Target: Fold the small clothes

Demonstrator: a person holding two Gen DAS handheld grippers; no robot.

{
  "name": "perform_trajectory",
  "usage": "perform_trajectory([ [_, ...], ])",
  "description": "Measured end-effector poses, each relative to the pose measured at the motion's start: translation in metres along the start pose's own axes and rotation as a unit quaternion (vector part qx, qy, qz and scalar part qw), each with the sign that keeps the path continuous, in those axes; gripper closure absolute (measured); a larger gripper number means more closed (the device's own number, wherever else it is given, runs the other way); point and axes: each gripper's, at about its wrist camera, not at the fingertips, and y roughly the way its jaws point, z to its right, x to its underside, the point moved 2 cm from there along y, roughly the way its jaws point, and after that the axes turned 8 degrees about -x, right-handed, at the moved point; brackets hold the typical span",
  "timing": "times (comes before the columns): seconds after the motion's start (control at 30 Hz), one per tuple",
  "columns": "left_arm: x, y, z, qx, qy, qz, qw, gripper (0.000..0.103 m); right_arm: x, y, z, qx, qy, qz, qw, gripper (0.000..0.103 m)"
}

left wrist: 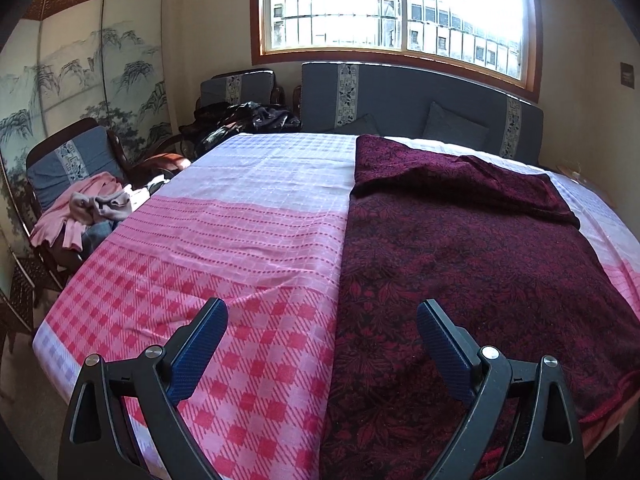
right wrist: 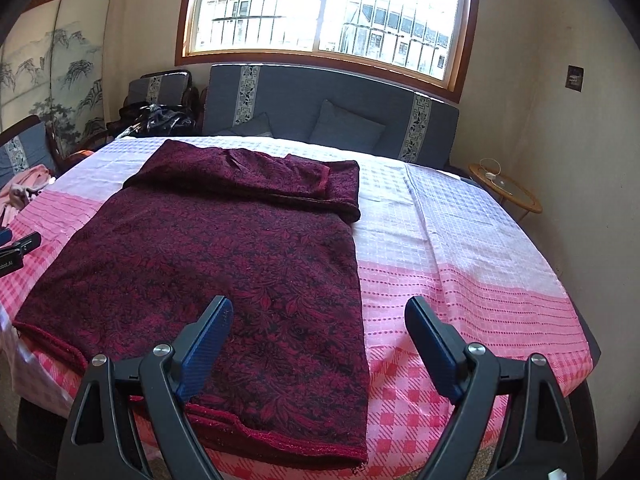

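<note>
Dark red leaf-patterned garment (right wrist: 224, 264) spread flat on pink-and-white checked cloth (right wrist: 460, 280), far end folded over into a thick band. Right gripper (right wrist: 318, 316) above the garment's near right edge, jaws wide apart, nothing between them. Part of the left gripper (right wrist: 18, 250) at the left border. Beyond: grey sofa (right wrist: 340, 96), barred window (right wrist: 328, 8), round wicker side table (right wrist: 508, 194).

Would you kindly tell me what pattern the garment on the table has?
A red leaf pattern on dark maroon garment, clearest in the right wrist view.
</note>
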Motion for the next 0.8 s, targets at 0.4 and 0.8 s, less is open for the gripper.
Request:
perform_trajectory([
  [0.4, 0.007, 0.008, 0.002, 0.032, 0.009, -0.016, 0.9993, 0.008, -0.003, 0.005, -0.004, 0.008, -0.012, -0.017, 1.0, 0.017],
  [0.8, 0.011, 0.012, 0.014, 0.078, 0.028, -0.033, 0.996, 0.009, -0.003, 0.01, -0.005, 0.013, -0.017, -0.027, 0.999, 0.017],
])
